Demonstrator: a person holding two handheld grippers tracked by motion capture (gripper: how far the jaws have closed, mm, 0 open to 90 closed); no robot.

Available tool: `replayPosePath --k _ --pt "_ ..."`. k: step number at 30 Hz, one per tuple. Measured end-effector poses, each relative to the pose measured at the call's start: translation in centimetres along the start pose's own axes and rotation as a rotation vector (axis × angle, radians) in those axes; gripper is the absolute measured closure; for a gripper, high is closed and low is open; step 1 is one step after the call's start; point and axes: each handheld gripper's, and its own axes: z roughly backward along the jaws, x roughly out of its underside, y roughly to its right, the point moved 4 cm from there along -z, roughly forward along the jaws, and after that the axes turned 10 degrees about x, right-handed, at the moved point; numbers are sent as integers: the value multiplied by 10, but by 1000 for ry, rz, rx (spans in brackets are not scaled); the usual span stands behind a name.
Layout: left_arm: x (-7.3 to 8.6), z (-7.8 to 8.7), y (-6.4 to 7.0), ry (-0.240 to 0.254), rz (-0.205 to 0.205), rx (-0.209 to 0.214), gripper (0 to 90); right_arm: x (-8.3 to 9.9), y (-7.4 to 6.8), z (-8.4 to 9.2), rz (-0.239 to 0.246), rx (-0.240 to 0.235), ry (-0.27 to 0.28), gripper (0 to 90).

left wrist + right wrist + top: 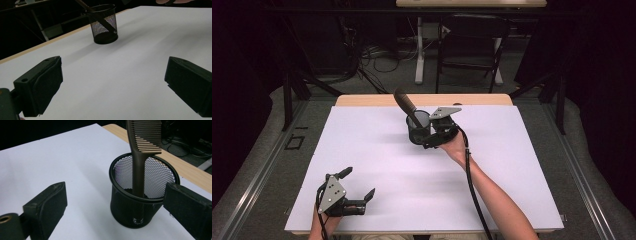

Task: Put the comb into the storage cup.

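Nearest me the left gripper (357,184) rests low on the white table (377,150) with jaws spread wide and empty, while farther off the right gripper (424,136), jaws parted, sits just beside the black mesh cup (140,202) holding a brown comb (142,147) upright and leaning.

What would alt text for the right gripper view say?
A brown comb stands handle-down in a black mesh cup on a white table, leaning on the rim. The right gripper, its black jaws open, flanks the cup without touching the comb.

Black wire-mesh metal cup (140,202); brown matt plastic comb (142,147).
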Motion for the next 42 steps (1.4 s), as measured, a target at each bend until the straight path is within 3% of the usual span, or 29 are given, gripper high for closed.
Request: replayPosePath --k 15,19,27,42 --pt "-1 -3 -2 1 7 4 19 14 -6 27 -3 -50 -15 0" --pt "0 -3 -1 -1 3 6 19 20 -8 36 13 -50 -20 0" --pt "0 -2 -2 3 6 9 19 34 -1 48 -6 -44 -41 0" --pt "0 -2 -2 -1 7 7 22 54 -2 87 17 -24 -50 0"
